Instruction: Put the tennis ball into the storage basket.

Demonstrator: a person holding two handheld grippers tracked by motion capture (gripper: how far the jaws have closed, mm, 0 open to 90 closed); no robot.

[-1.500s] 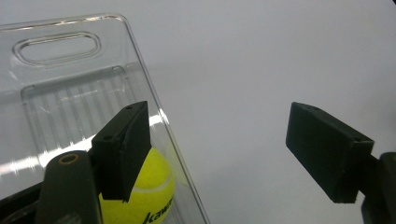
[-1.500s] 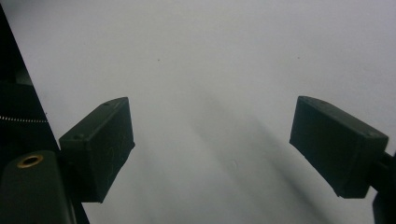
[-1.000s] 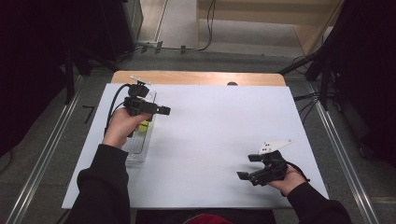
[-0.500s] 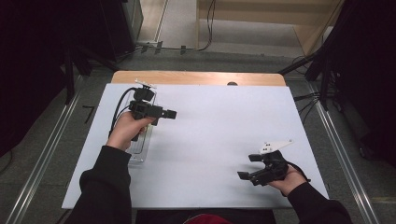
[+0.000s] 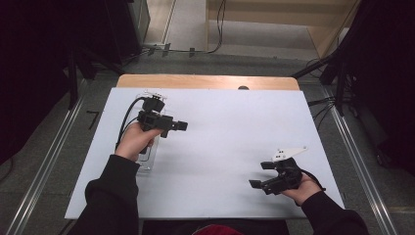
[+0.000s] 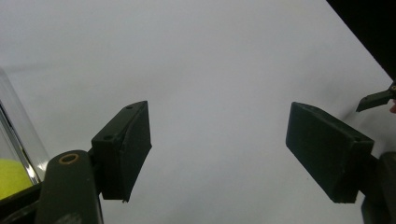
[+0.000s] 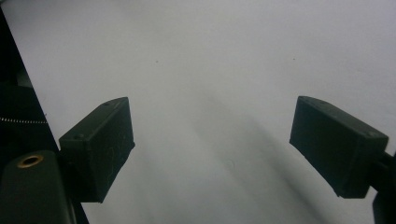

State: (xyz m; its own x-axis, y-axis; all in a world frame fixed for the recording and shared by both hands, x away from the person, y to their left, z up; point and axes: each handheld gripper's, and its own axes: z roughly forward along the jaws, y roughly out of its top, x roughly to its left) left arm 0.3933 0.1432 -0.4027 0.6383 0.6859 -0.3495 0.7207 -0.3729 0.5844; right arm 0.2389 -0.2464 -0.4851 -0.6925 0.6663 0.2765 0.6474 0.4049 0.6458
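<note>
My left gripper point(image 5: 182, 126) hovers over the left part of the white sheet point(image 5: 230, 127) and points right, held in a hand with a dark sleeve. Its jaws stand apart with only bare sheet between them in the left gripper view point(image 6: 218, 149). Under that hand lies a clear plastic box point(image 5: 148, 157); its wall point(image 6: 18, 135) and something yellow point(image 6: 11, 176) inside show at the left edge of the left gripper view. My right gripper point(image 5: 260, 174) rests low at the near right, pointing left, jaws apart and empty point(image 7: 212, 147).
The white sheet covers a wooden table whose far edge point(image 5: 205, 82) shows. Metal rails point(image 5: 44, 166) run along the floor on both sides. A black cable point(image 5: 128, 113) loops from the left gripper. The right gripper's jaw tip point(image 6: 376, 99) shows far off in the left gripper view.
The left hand and its gripper have drifted slightly nearer and to the right, covering more of the clear box. The right hand has stayed still.
</note>
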